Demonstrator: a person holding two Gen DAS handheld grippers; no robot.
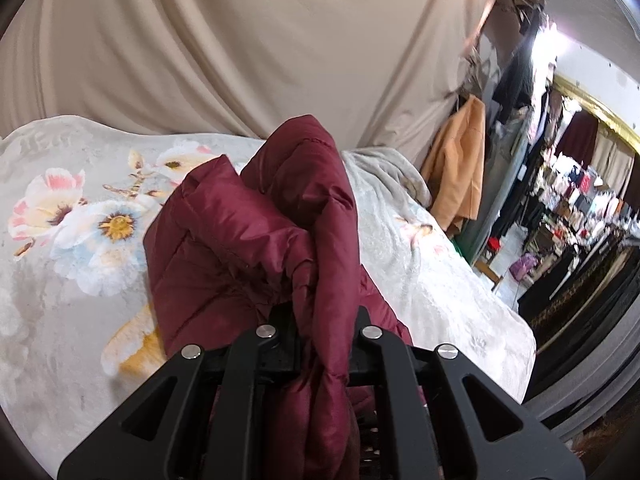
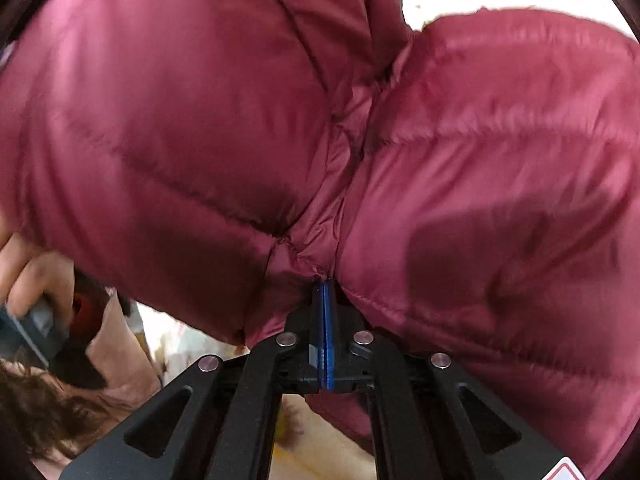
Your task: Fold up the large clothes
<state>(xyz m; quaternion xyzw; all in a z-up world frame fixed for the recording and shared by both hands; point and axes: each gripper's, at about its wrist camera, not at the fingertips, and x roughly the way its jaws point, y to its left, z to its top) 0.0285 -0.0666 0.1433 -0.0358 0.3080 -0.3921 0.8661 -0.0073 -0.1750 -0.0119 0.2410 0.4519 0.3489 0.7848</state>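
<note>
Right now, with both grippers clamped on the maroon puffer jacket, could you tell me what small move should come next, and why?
Probably lower it onto the floral blanket. The left gripper and right gripper each pinch a bunched fold of the puffer jacket, which looks lifted and crumpled, not yet flat.

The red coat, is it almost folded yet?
Not yet. Done: both grippers have hold of the coat. The left gripper pinches a thick bunch of it above the flowery blanket; the right gripper is shut on a thin seam. In hand: the coat is up in a puffy bunch. Left: laying it flat and folding it neatly.
</note>
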